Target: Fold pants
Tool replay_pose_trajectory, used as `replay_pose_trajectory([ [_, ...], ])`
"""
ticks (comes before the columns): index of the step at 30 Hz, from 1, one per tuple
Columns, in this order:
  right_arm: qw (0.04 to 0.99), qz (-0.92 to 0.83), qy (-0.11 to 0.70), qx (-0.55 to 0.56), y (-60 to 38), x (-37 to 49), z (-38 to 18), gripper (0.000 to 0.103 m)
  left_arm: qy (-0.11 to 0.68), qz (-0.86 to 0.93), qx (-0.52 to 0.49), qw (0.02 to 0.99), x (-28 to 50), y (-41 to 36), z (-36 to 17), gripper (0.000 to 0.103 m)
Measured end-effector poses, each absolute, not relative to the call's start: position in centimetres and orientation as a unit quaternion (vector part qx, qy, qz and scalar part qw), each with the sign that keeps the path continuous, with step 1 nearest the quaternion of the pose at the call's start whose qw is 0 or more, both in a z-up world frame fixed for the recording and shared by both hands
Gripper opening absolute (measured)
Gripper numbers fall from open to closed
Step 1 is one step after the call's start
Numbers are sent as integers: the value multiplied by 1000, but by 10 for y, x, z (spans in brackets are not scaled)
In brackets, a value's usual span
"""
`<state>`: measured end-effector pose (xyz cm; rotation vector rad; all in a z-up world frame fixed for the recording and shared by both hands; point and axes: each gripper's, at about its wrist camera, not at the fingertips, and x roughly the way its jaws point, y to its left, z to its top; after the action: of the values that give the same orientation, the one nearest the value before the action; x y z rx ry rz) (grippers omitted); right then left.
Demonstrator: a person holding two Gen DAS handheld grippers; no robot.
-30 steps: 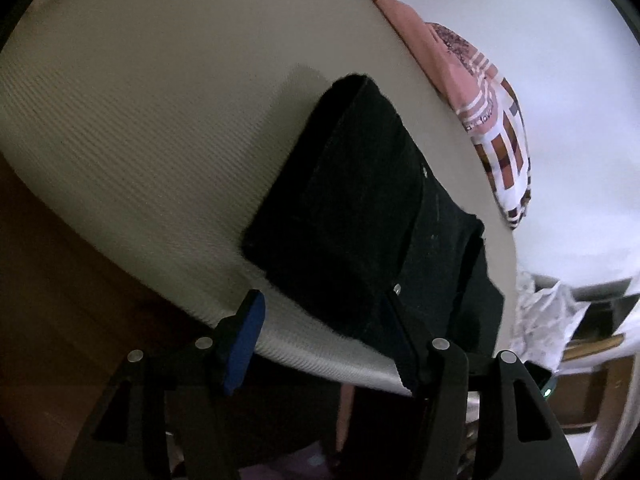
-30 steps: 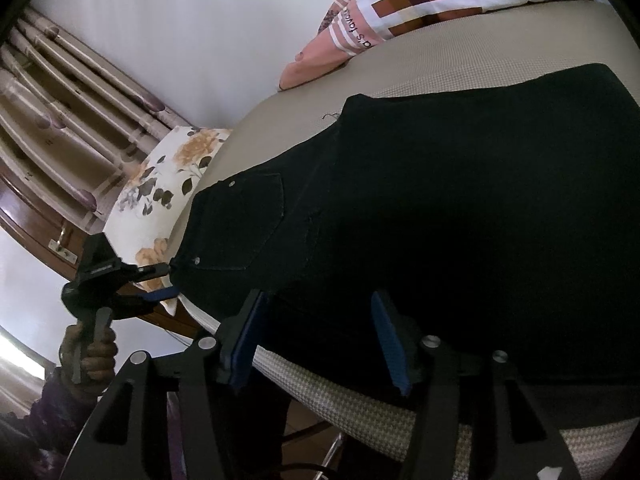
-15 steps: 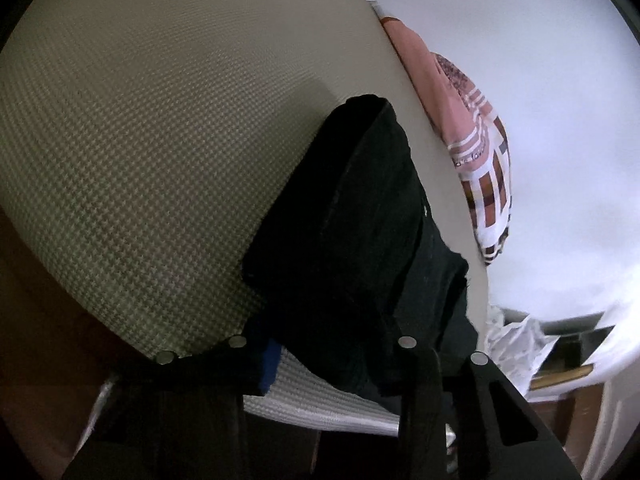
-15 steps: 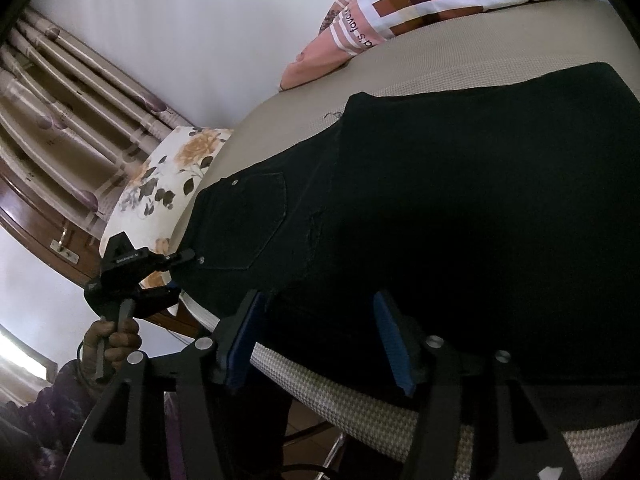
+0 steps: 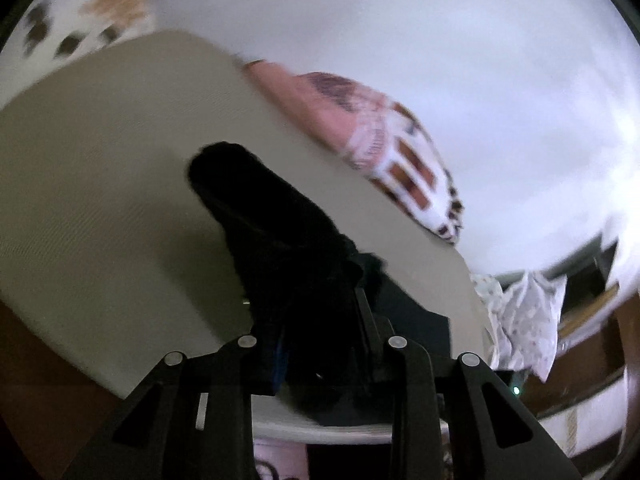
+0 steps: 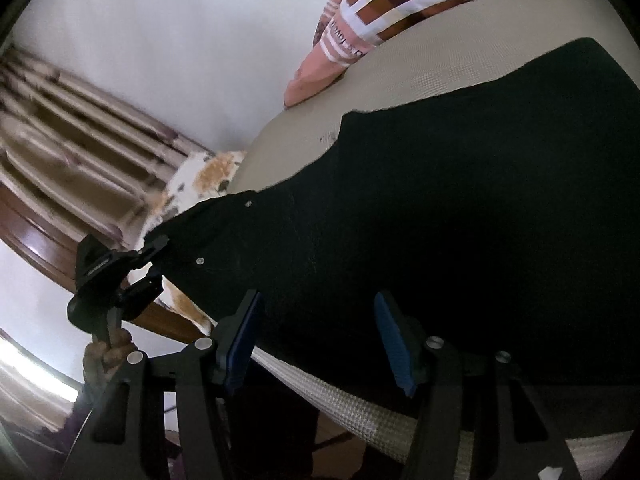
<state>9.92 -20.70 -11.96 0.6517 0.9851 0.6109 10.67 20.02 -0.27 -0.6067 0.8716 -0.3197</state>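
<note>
Black pants [image 6: 440, 208] lie spread across a beige bed [image 6: 420, 76]. In the right wrist view my left gripper [image 6: 154, 260] is shut on the waist corner of the pants at the left and lifts it off the bed. In the left wrist view the left gripper [image 5: 320, 320] holds a bunched black fold of the pants [image 5: 276, 232] that rises in front of the camera. My right gripper [image 6: 316, 336] is open, its blue pads [image 6: 394, 344] on either side of the pants' near edge at the bed's front.
A pink and checked pillow [image 6: 400, 12] lies at the far side of the bed, also in the left wrist view [image 5: 384, 152]. A floral pillow [image 6: 200, 176] and curtains [image 6: 72, 152] are at the left. A crumpled white bag [image 5: 524, 320] lies beyond the bed.
My left gripper closed on the waist corner of the pants and lifted it upward. My right gripper stayed open at the near edge.
</note>
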Motion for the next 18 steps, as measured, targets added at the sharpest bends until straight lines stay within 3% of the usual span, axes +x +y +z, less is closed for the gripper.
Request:
replay_pose_trajectory([
  [2, 790, 275, 450, 314, -222, 103, -117, 56, 407, -179, -261, 857, 110, 171, 11, 28],
  [3, 790, 270, 447, 322, -230, 105, -116, 56, 404, -198, -250, 857, 112, 154, 18, 21],
  [6, 783, 252, 432, 369, -265, 110, -117, 57, 396, -272, -202, 854, 118, 86, 36, 13],
  [10, 765, 230, 403, 446, -313, 110, -121, 58, 400, -332, -137, 843, 119, 10, 32, 13],
  [13, 758, 234, 395, 462, -323, 108, -119, 60, 374, -322, -141, 858, 110, 25, 41, 13],
  [16, 772, 251, 402, 423, -310, 109, -109, 62, 387, -246, -168, 872, 103, 87, 46, 15],
  [17, 773, 258, 404, 415, -305, 111, -108, 62, 390, -221, -182, 875, 100, 110, 44, 26],
  [18, 770, 266, 408, 412, -299, 113, -107, 63, 398, -191, -201, 875, 95, 133, 41, 54],
])
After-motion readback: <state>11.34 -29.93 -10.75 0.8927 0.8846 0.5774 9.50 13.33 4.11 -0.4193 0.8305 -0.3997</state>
